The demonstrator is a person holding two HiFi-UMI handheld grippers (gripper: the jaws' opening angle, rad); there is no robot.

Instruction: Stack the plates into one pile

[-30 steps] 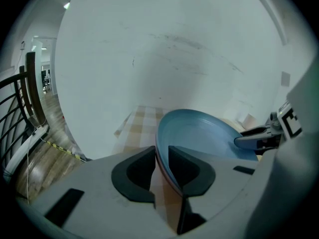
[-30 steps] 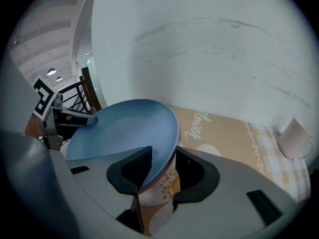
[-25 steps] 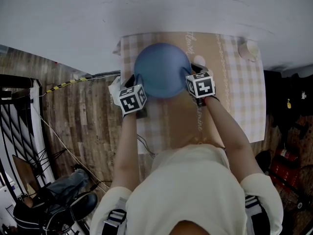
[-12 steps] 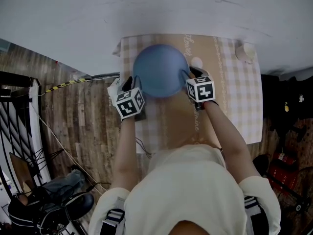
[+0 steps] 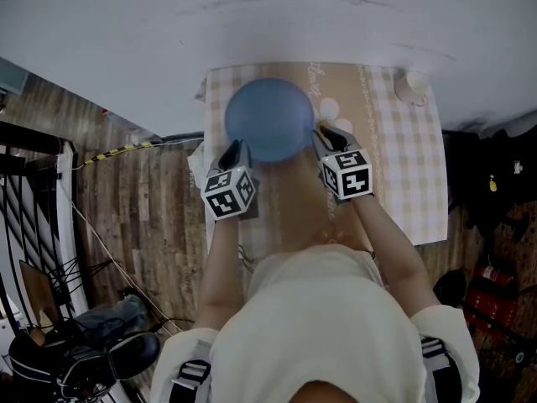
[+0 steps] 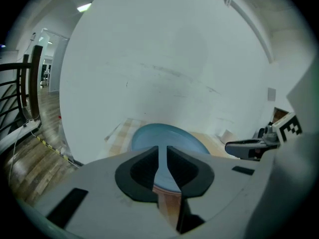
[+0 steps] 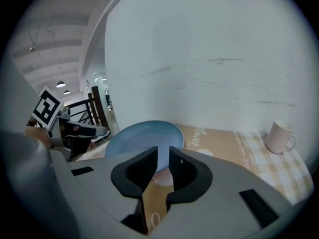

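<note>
The left claw [image 6: 162, 151] and right claw [image 7: 163, 153] have just been closing; each stands slightly apart, with nothing between its jaws. Both flank the near rim of the blue plate [image 5: 268, 117] on the tabletop [image 5: 394, 166]. A mug [image 5: 413, 85] stands well right of the plate.

The person's torso [image 5: 336, 326] and forearms [image 5: 220, 259] cover the near end of the bench [image 5: 403, 183], so the front edge there is lost. From above, it cannot be told whether anything lies under the plate [image 5: 268, 118]. The right gripper view shows a pale rim [image 7: 162, 176] below it, too little to name. Both gripper views hide the plate's near edge. The lettering [image 5: 312, 75] is too small to read. A pale spot [image 5: 329, 107] just beside the plate may be print or an object. The handle of the cup [image 5: 413, 86] cannot be made out from above. The dark things [image 5: 92, 363] at lower left are cut off by the edge.
</note>
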